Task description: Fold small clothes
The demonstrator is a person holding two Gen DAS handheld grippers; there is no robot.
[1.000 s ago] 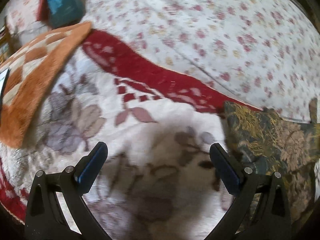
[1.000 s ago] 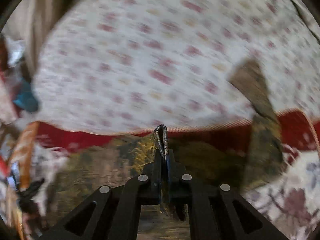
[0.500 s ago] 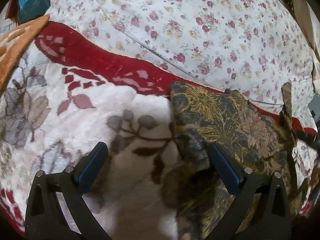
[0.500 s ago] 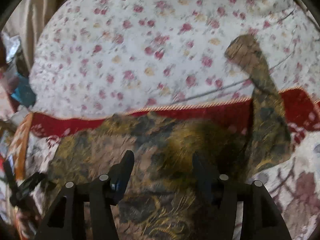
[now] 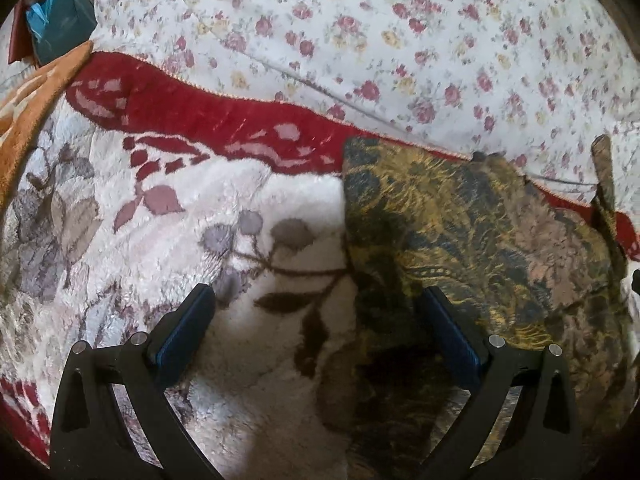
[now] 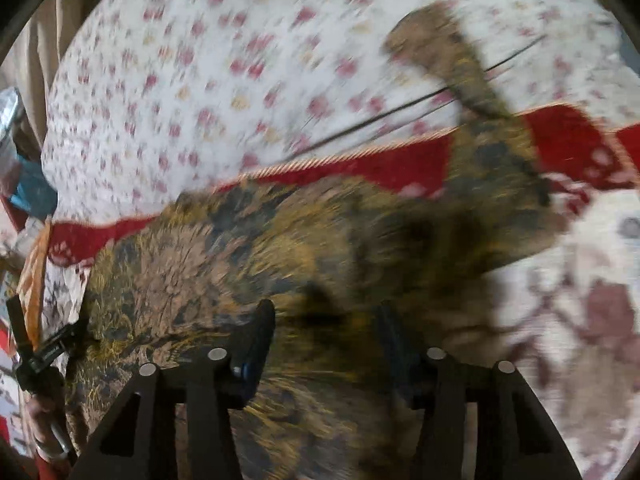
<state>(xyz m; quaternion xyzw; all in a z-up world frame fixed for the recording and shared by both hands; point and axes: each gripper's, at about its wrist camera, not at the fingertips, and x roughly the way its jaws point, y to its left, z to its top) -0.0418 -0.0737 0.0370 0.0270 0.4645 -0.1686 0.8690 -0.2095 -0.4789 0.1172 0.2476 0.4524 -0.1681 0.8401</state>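
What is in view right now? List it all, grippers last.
garment: one, dark olive and gold floral, spread on the blanket, a strip reaching onto the sheet
blanket: one, white plush with a red border, under the garment
sheet: one, white with small red flowers, beyond the blanket
orange cloth: one, orange and cream, far left
teal item: one, upper left, unclear what
left gripper: open, over the garment's left edge
right gripper: open, empty, over the garment
hand: one, lower left of the right view
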